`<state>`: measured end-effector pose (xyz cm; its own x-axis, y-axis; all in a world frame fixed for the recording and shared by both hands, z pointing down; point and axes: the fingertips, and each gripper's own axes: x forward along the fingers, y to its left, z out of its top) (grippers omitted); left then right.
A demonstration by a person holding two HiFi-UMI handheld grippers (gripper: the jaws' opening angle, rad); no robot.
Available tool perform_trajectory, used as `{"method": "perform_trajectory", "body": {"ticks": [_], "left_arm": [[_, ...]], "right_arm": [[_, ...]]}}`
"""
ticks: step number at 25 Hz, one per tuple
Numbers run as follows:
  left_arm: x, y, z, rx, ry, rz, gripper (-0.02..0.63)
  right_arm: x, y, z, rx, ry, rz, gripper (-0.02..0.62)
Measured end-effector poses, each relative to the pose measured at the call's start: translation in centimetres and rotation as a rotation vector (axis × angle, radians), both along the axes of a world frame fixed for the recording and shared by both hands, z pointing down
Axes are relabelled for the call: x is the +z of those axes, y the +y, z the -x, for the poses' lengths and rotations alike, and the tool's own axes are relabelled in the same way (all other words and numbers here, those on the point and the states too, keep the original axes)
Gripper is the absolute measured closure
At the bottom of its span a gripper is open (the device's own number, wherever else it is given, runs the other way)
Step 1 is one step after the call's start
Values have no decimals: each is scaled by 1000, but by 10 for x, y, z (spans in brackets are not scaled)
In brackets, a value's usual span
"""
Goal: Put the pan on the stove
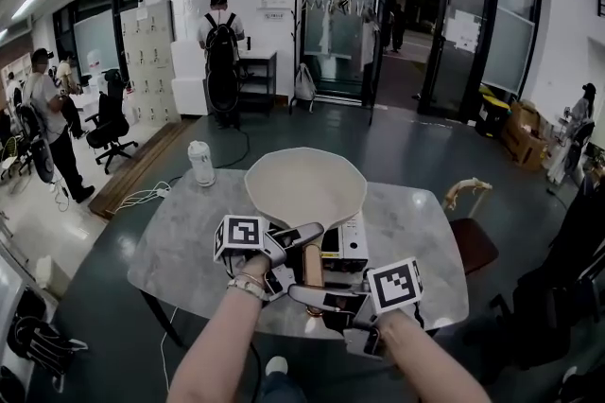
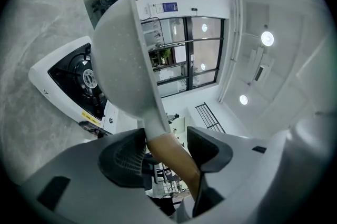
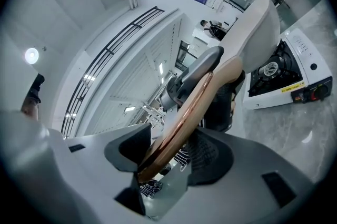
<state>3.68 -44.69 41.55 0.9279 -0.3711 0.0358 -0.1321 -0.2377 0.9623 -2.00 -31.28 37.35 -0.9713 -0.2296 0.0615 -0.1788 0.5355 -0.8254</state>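
A cream pan [image 1: 305,186] hangs tilted in the air over a white single-burner stove [image 1: 352,245] on the marble table [image 1: 189,231]. Its brown wooden handle [image 1: 312,267] runs back toward me. My left gripper [image 1: 304,236] is shut on the handle close to the pan bowl. My right gripper [image 1: 312,292] is shut on the handle's near end. In the left gripper view the pan [image 2: 118,60] rises edge-on above the stove [image 2: 63,78], with the handle [image 2: 171,152] between the jaws of the left gripper [image 2: 166,146]. In the right gripper view the handle [image 3: 189,112] slants between the jaws of the right gripper [image 3: 166,152], the stove [image 3: 287,73] to the right.
A white bottle [image 1: 200,163] stands at the table's far left corner. A wooden chair [image 1: 470,240] sits off the table's right side. People stand and walk farther back in the room, and cables lie on the floor at the left.
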Motion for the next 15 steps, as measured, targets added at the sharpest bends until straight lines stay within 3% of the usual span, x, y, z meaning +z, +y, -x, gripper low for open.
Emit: {"method": "perform_trajectory", "body": {"ticks": [15], "left_arm": [[47,-38,4,72,-40,79,348]], "right_arm": [[34,-45,12,32,3,62,370]]}}
